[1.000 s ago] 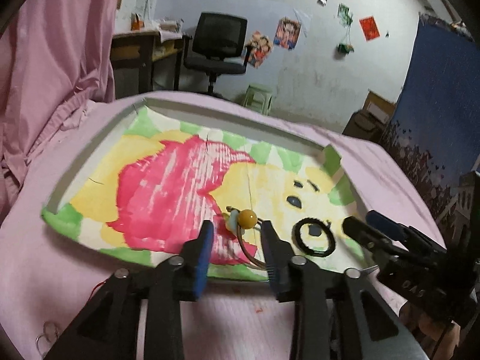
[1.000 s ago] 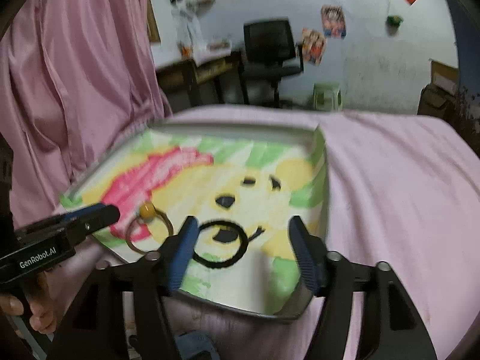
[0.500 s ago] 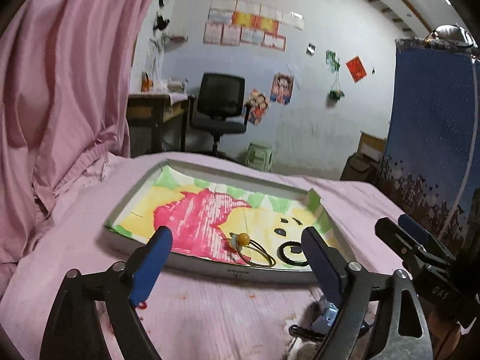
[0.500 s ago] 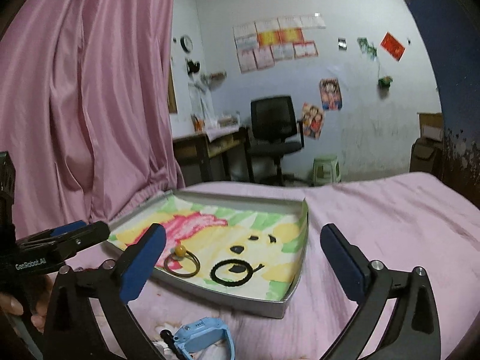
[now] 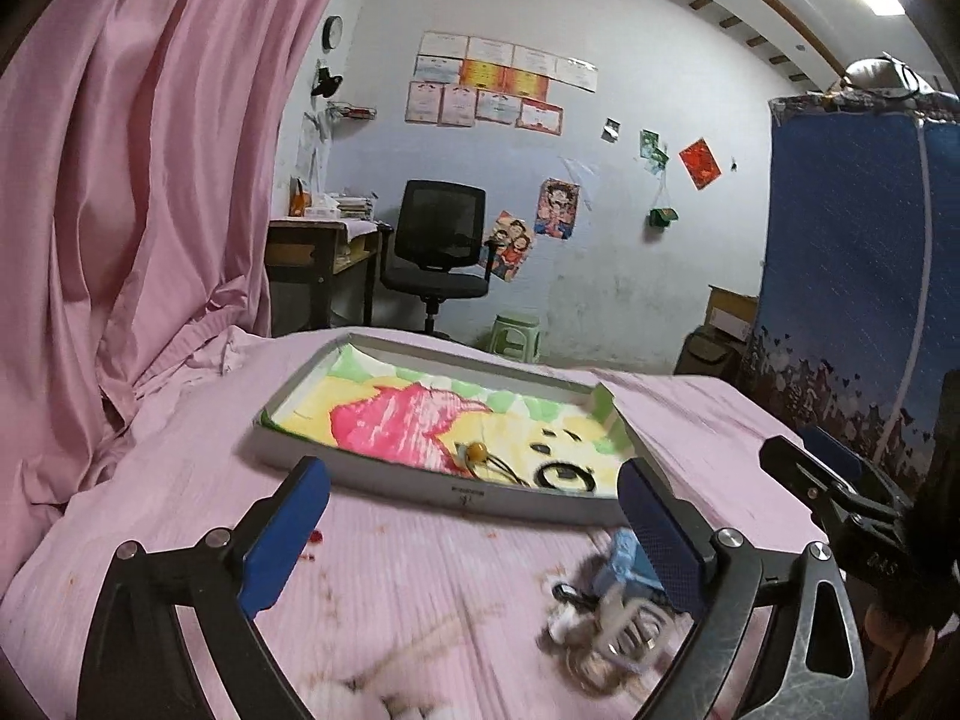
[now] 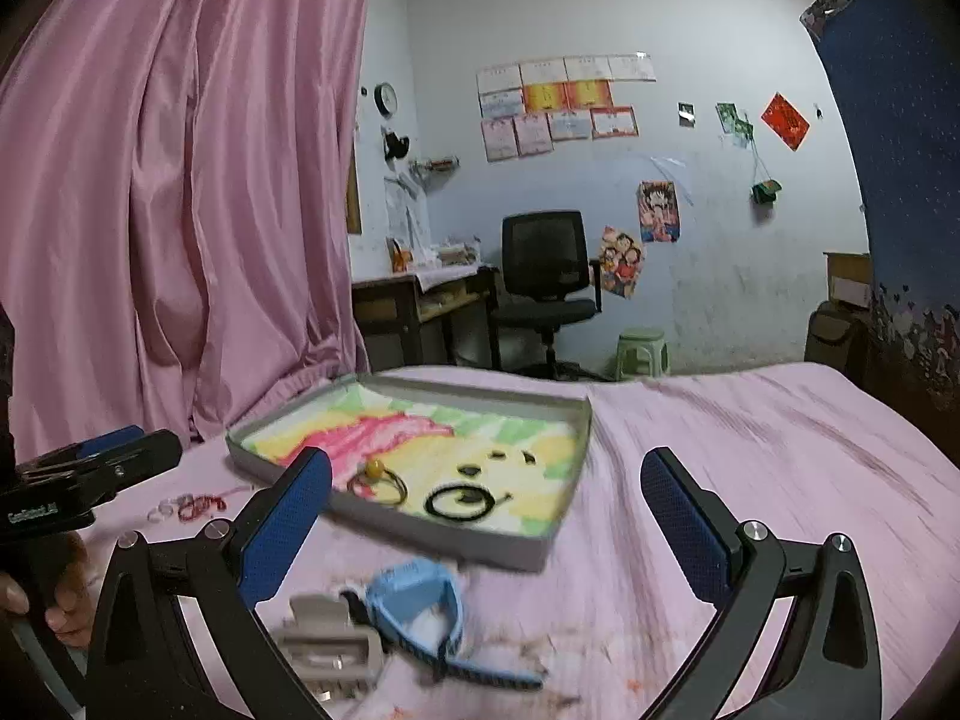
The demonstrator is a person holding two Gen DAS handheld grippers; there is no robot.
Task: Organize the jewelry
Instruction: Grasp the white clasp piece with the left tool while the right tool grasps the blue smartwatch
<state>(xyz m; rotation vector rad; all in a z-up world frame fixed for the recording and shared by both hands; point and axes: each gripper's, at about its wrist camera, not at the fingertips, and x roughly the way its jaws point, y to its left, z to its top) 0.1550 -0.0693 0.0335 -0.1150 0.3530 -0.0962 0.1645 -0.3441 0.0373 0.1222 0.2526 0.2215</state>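
Your bed (image 6: pixel 750 450) with its pink sheet carries the grey tray (image 6: pixel 540 549), where a bead hair tie (image 6: pixel 377 480) and a black hair tie (image 6: pixel 459 503) lie side by side. Nearer you, a blue watch (image 6: pixel 414 600) rests beside a blurred grey clip (image 6: pixel 327 648). Your left tool (image 5: pixel 474 531) and right tool (image 6: pixel 486 525) both gape wide, holding nothing.

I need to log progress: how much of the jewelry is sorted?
Done: the beaded ring and black band lie in the tray. In hand: nothing, both sets of jaws are open. Left: the blue watch and the red beads on the pink sheet.
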